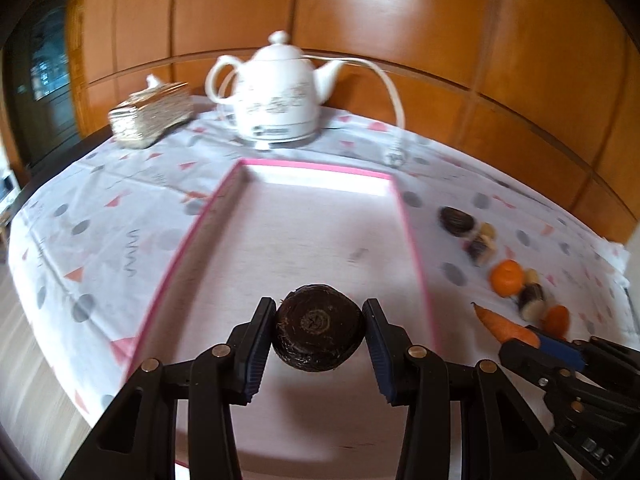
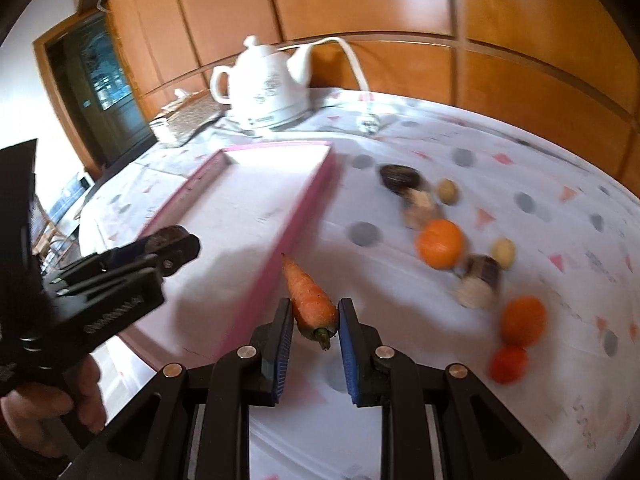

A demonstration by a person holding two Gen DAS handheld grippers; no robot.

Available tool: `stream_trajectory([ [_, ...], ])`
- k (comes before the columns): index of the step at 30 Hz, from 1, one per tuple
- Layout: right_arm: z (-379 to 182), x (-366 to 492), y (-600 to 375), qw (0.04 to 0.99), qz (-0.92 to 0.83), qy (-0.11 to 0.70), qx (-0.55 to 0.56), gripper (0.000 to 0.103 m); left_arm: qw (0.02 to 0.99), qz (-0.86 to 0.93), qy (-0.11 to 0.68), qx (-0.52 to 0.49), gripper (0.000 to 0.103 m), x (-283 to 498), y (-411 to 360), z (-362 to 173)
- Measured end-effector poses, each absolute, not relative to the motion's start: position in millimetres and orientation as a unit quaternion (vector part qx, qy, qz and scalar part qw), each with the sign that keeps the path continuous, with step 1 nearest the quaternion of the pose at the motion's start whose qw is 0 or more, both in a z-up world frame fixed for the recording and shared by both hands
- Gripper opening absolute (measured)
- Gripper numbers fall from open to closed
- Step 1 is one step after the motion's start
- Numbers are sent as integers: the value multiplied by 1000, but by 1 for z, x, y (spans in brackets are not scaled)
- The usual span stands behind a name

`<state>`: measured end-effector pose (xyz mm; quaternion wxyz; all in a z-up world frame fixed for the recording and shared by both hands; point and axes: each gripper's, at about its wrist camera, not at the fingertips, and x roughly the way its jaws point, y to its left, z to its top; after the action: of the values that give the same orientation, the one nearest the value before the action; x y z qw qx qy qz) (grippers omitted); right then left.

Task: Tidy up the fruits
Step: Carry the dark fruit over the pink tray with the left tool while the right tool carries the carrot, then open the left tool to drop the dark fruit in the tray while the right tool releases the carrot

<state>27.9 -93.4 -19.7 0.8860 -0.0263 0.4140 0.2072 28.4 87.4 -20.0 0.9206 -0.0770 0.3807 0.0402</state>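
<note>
The left gripper was closed on a dark round water chestnut, its two pads pressing the sides, and held it low in the middle of the left wrist view, above the near end of the pink-rimmed tray. The right gripper gripped a carrot by its thick stem end, low in the centre of the right wrist view, the pointed tip aimed up and to the left, just beside the tray's right wall. In the left wrist view the same carrot showed at the lower right, sticking out of the right gripper.

The other fruits lay on the patterned tablecloth to the right of the tray: a dark chestnut furthest up, then an orange tangerine, a second tangerine lower right, and a small red fruit just below it. Small pale and dark pieces were scattered among them, too blurred to name.

A white teapot stood beyond the tray at the upper middle of the left wrist view, with a white cord curving off to its right, and a woven tissue box sat to its left. Wooden panels filled the background
</note>
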Motion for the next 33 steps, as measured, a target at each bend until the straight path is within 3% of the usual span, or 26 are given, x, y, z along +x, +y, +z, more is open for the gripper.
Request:
stream_trajectory([
  [15,-15,53,-33,880,232,413,-15,23,911,101,387,-99,46,28,126,-27],
  [16,-15,55,-29,879,234,415,-13,23,911,101,386,-100,48,27,126,-26],
  [18,-16,57,-23,876,243,416,-9,24,913,103,381,-104,64,24,129,-24],
  [20,-17,58,-18,873,251,418,-9,36,917,109,369,-107,71,20,131,-20],
  [33,-14,39,-50,900,178,398,-12,37,925,82,354,-109,71,13,116,-6],
])
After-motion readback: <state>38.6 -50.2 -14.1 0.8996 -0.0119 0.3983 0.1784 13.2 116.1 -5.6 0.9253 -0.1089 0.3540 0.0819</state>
